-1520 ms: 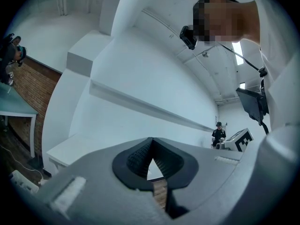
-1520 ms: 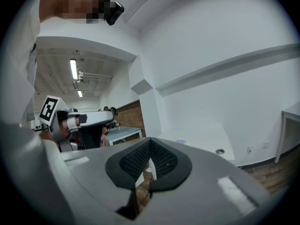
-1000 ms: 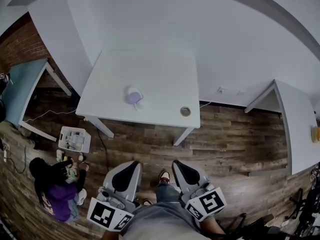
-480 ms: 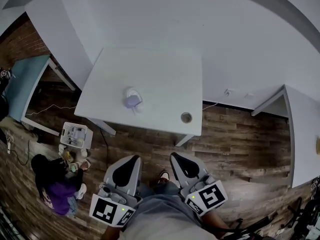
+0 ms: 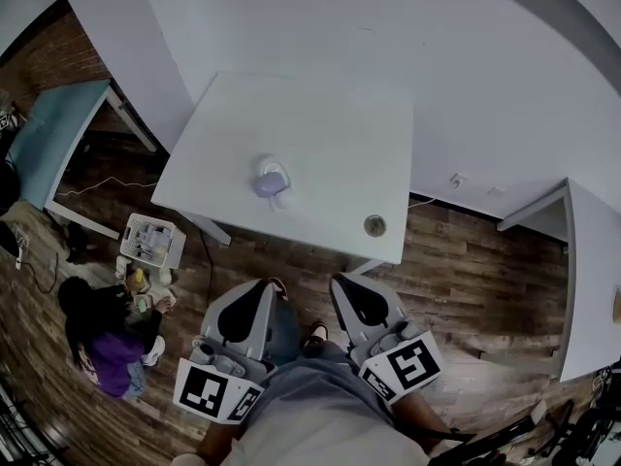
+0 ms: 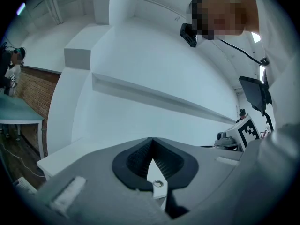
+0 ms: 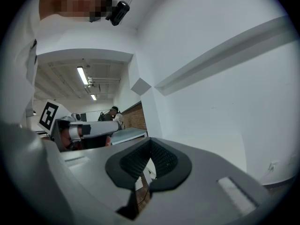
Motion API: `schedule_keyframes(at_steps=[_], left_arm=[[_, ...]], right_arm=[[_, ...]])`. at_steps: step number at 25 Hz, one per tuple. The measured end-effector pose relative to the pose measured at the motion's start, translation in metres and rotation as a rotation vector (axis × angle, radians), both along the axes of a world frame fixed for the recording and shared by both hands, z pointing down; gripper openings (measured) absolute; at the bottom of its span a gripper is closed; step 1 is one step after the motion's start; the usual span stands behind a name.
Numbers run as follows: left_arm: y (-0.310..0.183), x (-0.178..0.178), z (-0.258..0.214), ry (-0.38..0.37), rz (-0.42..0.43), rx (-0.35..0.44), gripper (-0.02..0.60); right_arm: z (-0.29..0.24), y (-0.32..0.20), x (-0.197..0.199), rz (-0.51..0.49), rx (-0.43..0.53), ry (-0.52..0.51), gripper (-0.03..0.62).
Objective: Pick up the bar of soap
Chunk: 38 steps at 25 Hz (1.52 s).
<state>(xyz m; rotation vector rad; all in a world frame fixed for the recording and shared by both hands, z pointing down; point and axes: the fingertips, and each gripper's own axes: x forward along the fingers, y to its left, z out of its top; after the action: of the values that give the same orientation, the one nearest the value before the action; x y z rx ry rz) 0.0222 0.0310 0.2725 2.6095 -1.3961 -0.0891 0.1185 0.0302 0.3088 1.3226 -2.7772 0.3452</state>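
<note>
The purple bar of soap [image 5: 269, 184] sits mid tabletop [image 5: 335, 134]. It is probably light, hard and slippery (pinch its sides). The left gripper [image 6: 152, 145] and right gripper [image 7: 150, 145] are squeezed together, empty.

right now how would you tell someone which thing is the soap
Find the white table by the white wall. Near its middle lies the bar of soap, against a small white piece. It is the only pale purple thing there; the round ring sits apart near the front edge.

Table [image 5: 330, 144] top matt white, smooth; floor [image 5: 466, 280] wood planks; left gripper [image 6: 153, 140] matt grey plastic, pads [image 6: 166, 162] ribbed black, prob. rubber.
</note>
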Motion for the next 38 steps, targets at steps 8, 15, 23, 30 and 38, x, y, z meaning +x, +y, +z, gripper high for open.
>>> schedule_keyframes(at_steps=[8, 15, 23, 30, 38], left_arm=[[-0.042, -0.008, 0.012, 0.017, 0.007, -0.033, -0.002], [-0.092, -0.02, 0.029, 0.007, 0.01, -0.062, -0.002], [-0.15, -0.052, 0.068, -0.034, 0.027, -0.12, -0.002], [-0.184, -0.082, 0.094, -0.087, 0.079, -0.148, -0.002], [-0.211, -0.103, 0.129, -0.077, 0.097, -0.178, -0.002]], right_arm=[[0.01, -0.042, -0.012, -0.021, -0.02, 0.027, 0.003], [0.024, -0.088, -0.028, -0.026, -0.054, 0.044, 0.003], [0.066, -0.145, -0.062, -0.032, -0.122, 0.105, 0.003], [0.089, -0.181, -0.09, -0.009, -0.169, 0.136, 0.003], [0.108, -0.207, -0.114, 0.035, -0.19, 0.164, 0.003]])
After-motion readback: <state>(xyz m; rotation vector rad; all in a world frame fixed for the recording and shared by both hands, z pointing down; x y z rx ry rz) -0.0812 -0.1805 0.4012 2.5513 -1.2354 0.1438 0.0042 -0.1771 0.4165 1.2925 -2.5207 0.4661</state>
